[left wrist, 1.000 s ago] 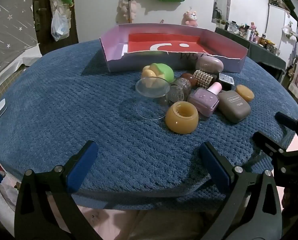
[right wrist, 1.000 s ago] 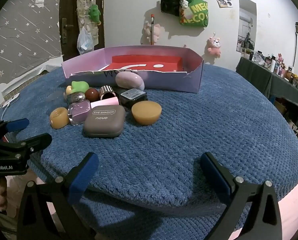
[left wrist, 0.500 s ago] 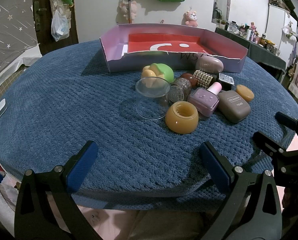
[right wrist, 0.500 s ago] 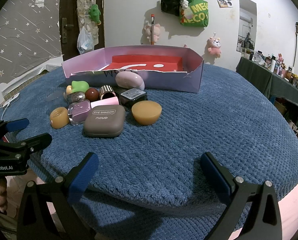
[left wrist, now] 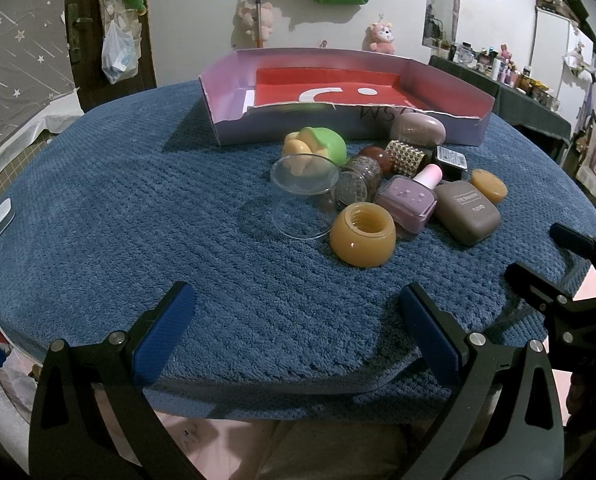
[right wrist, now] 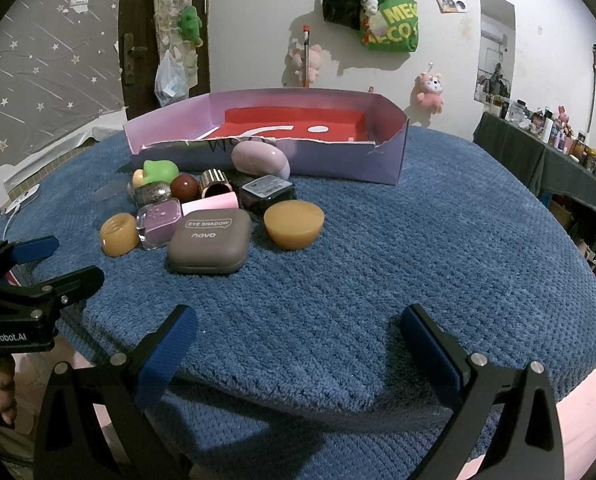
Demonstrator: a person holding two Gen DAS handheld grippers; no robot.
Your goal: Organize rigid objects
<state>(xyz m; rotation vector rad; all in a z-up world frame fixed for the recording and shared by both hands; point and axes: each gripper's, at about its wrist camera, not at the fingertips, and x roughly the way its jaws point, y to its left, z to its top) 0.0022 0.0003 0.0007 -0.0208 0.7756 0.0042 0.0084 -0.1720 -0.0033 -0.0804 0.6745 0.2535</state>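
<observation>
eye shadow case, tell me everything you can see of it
The eye shadow case is a taupe, matte, plastic-looking compact, a rounded square, shut, lying flat on the blue cloth at the near edge of the pile. Its lid reads "EYE SHADOW" and "novo". The purple nail polish bottle touches its side, with the bottle's pink cap along its far edge. Neither gripper touches it.

White wall — dark door.

The brown compact reads "EYE SHADOW" and "novo" — the left tongs, lower left, read "GenRobot.AI" — the green bag, upper centre, shows "ME" and "ECO".
</observation>
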